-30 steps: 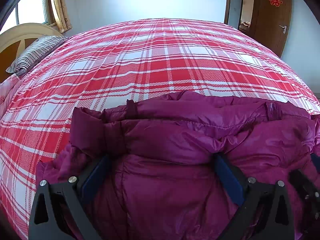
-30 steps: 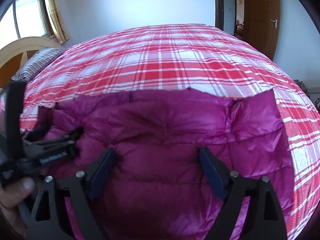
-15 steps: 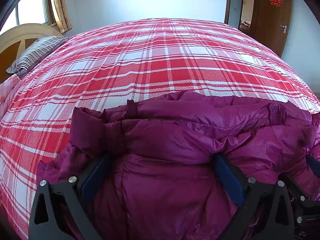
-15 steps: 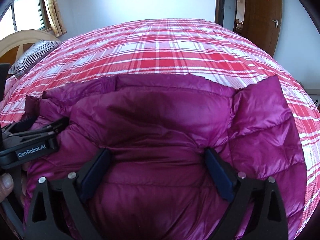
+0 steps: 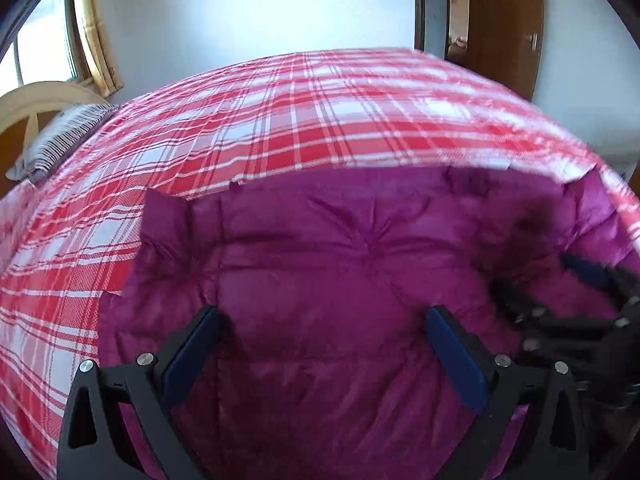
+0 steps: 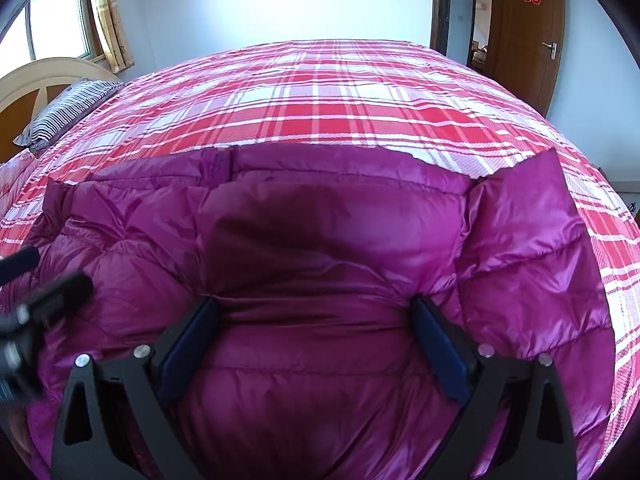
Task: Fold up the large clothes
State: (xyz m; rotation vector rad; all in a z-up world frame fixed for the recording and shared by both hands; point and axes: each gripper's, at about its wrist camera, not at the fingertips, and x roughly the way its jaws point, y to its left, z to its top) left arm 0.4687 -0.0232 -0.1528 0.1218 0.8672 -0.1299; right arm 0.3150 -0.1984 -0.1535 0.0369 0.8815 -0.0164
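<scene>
A magenta quilted down jacket (image 5: pixel 340 264) lies on the red and white plaid bed (image 5: pixel 304 120). My left gripper (image 5: pixel 322 320) is open just above the jacket, its jaws wide apart with nothing between them. My right gripper (image 6: pixel 314 312) is open too, low over the jacket (image 6: pixel 328 240), with puffy fabric bulging between its fingers. The right gripper also shows at the right edge of the left wrist view (image 5: pixel 580 320). The left gripper appears blurred at the left edge of the right wrist view (image 6: pixel 36 300).
A striped pillow (image 6: pixel 68 108) and a curved wooden headboard (image 6: pixel 36 80) are at the far left. A window with a curtain (image 6: pixel 108 20) is behind them. A brown door (image 6: pixel 528 28) stands at the far right.
The left gripper has lifted and drawn back, so the jacket now looks flatter under it. The right gripper has moved lower and closer over the jacket. Both jaws stay open.
</scene>
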